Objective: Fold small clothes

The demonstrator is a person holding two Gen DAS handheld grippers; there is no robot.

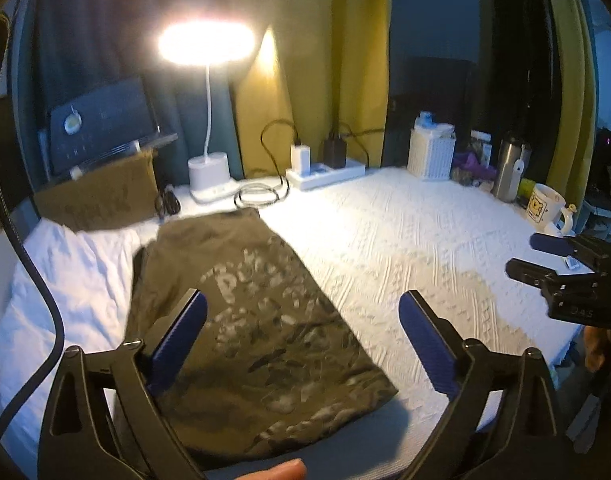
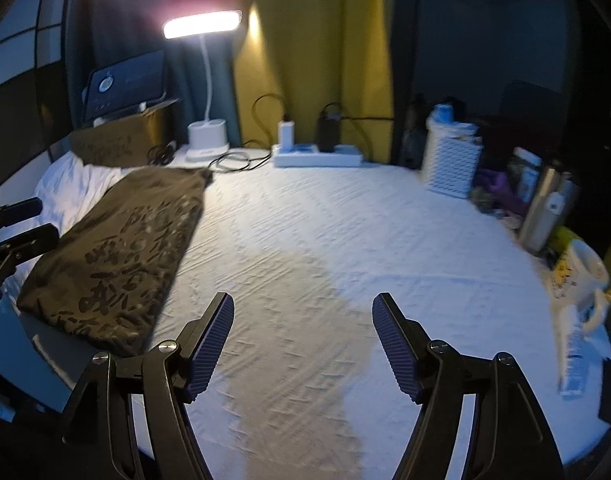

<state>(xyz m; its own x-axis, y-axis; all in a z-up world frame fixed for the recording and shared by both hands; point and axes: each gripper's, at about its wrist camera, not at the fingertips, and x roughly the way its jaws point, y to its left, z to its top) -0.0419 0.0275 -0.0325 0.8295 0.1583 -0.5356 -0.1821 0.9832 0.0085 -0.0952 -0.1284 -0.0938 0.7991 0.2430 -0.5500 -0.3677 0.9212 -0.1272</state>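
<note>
While both grippers' fingers (image 1: 425,340) gape empty, the left gripper (image 1: 303,340) tilts over the folded shirt (image 1: 265,320).

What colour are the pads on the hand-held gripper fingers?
Dark blue, ribbed pads on black fingers; the right wrist view shows them best.

One folded olive printed T-shirt (image 1: 265,320); one lit desk lamp (image 1: 207,128); one white power strip (image 1: 325,172); one white slatted basket (image 1: 431,152); one steel flask (image 1: 511,170); one printed mug (image 1: 547,210); two grippers (image 1: 303,340) (image 2: 303,344).
</note>
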